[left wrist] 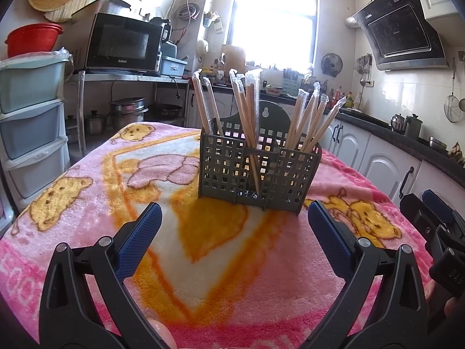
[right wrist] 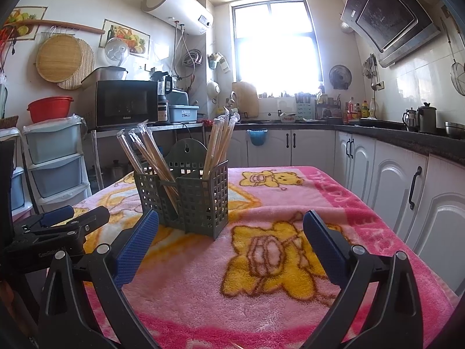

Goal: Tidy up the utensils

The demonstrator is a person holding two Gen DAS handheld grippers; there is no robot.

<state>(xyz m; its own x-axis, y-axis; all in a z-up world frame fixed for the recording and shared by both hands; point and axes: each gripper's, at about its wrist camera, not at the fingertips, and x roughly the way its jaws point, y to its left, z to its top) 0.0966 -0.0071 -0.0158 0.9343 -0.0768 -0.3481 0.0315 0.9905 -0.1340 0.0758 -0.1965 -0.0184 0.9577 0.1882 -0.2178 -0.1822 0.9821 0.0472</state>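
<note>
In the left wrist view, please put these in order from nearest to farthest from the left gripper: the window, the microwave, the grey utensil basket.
From the left gripper, whose jaws stand open:
1. Grey utensil basket, straight ahead on the pink blanket.
2. Microwave, back left on a shelf.
3. Window, at the far wall, centre.

Pink bear blanket, grey-green grid basket, pale wood chopsticks

Blanket (left wrist: 96,174) pink, yellow-orange cartoon bears, white patches, darker pink band along edges; basket (left wrist: 255,171) dull grey-green, square-hole grid; chopsticks (left wrist: 247,107) light tan in clear wrappers; both grippers (left wrist: 232,218) (right wrist: 231,226) black, blue textured pads (left wrist: 139,244); cabinets (right wrist: 392,180) white, black handles; bowl (left wrist: 32,40) red
</note>
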